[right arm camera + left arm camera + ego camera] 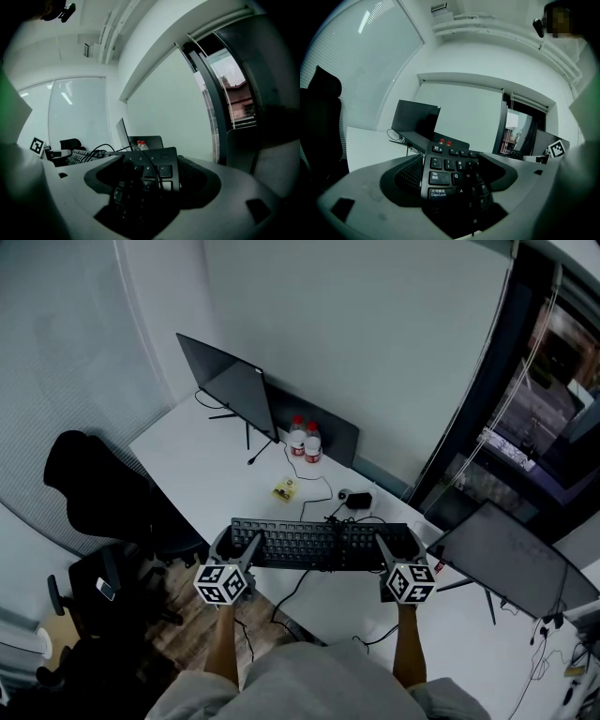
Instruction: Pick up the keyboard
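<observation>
Gripping the keyboard (319, 545) by its two short ends, we had the left gripper (240, 547) with its jaws clamped on the end that carried the Tab and Caps Lock keys. The right gripper (392, 547) had its jaws clamped on the number-pad end. In each gripper view the black keys filled the gap between the jaws, and the board ran from one pair across to the other. A black cable (151, 165) crossed the keys between the right jaws. From above, the keyboard's left end reached out past the edge of the white surface (202, 460). We could not tell whether the rest of it was clear of that surface.

Just beyond the jaws, on the surface, lay a small black device (357, 500), and a yellow scrap (284, 490) lay a little further from them. Further ahead stood two red-capped bottles (305, 440) side by side. A dark monitor (230, 381) on a thin stand rose behind them, ahead of the left jaws. Off to the right of the right jaws leaned a second monitor (511, 559). Well to the left of the left jaws, off the surface, stood a black chair (94, 479) on the wooden floor (187, 624).
</observation>
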`<move>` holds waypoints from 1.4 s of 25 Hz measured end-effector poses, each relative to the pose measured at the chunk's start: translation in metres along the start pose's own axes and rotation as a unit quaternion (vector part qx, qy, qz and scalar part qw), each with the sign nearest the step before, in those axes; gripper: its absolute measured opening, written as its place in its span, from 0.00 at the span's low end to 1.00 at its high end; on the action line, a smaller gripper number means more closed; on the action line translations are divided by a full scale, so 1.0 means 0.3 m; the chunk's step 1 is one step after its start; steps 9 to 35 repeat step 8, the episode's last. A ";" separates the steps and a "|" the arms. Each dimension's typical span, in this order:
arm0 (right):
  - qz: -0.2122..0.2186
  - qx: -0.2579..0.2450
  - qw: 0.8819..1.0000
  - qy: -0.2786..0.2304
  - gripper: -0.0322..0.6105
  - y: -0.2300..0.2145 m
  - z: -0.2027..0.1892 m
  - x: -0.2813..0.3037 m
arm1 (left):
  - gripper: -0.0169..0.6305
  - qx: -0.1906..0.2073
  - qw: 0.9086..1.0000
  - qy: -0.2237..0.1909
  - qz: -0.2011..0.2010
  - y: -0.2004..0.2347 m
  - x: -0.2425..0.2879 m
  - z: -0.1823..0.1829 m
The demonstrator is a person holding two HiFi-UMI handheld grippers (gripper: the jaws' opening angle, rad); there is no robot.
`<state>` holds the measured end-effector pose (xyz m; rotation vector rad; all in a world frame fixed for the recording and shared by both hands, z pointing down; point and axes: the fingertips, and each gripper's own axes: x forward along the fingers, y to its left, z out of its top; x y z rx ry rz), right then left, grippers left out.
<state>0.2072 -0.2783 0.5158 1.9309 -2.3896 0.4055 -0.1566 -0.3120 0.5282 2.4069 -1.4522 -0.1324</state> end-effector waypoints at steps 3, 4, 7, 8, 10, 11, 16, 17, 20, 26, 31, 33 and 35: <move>0.000 -0.001 1.000 0.001 0.60 -0.001 -0.001 0.002 | 0.56 -0.001 1.000 0.000 0.000 0.000 0.001 0.001; 0.000 -0.001 1.000 0.001 0.60 -0.001 -0.002 0.002 | 0.56 -0.001 1.000 0.000 0.000 0.000 0.000 0.000; 0.001 -0.001 1.000 0.001 0.60 -0.001 -0.002 0.002 | 0.56 -0.002 1.000 0.000 0.000 0.000 -0.002 -0.002; 0.001 -0.001 1.000 0.001 0.60 0.000 -0.002 0.002 | 0.56 -0.002 1.000 0.000 0.001 0.001 -0.002 -0.002; 0.001 -0.001 1.000 0.001 0.60 0.000 -0.002 0.002 | 0.56 -0.002 1.000 0.000 0.001 0.001 -0.002 -0.002; 0.001 -0.001 1.000 0.001 0.60 0.000 -0.002 0.002 | 0.56 -0.002 1.000 0.000 0.001 0.001 -0.002 -0.002; 0.001 -0.001 1.000 0.001 0.60 0.000 -0.002 0.002 | 0.56 -0.002 1.000 0.000 0.001 0.001 -0.002 -0.002; 0.001 -0.001 1.000 0.001 0.60 0.000 -0.002 0.002 | 0.56 -0.002 1.000 0.000 0.001 0.001 -0.002 -0.002; 0.001 -0.001 1.000 0.001 0.60 0.000 -0.002 0.002 | 0.56 -0.002 1.000 0.000 0.001 0.001 -0.002 -0.002; 0.001 -0.001 1.000 0.001 0.60 0.000 -0.002 0.002 | 0.56 -0.002 1.000 0.000 0.001 0.001 -0.002 -0.002; 0.001 -0.001 1.000 0.001 0.60 0.000 -0.002 0.002 | 0.56 -0.002 1.000 0.000 0.001 0.001 -0.002 -0.002; 0.001 -0.001 1.000 0.001 0.60 0.000 -0.002 0.002 | 0.56 -0.002 1.000 0.000 0.001 0.001 -0.002 -0.002; 0.001 -0.001 1.000 0.001 0.60 0.000 -0.002 0.002 | 0.56 -0.002 1.000 0.000 0.001 0.001 -0.002 -0.002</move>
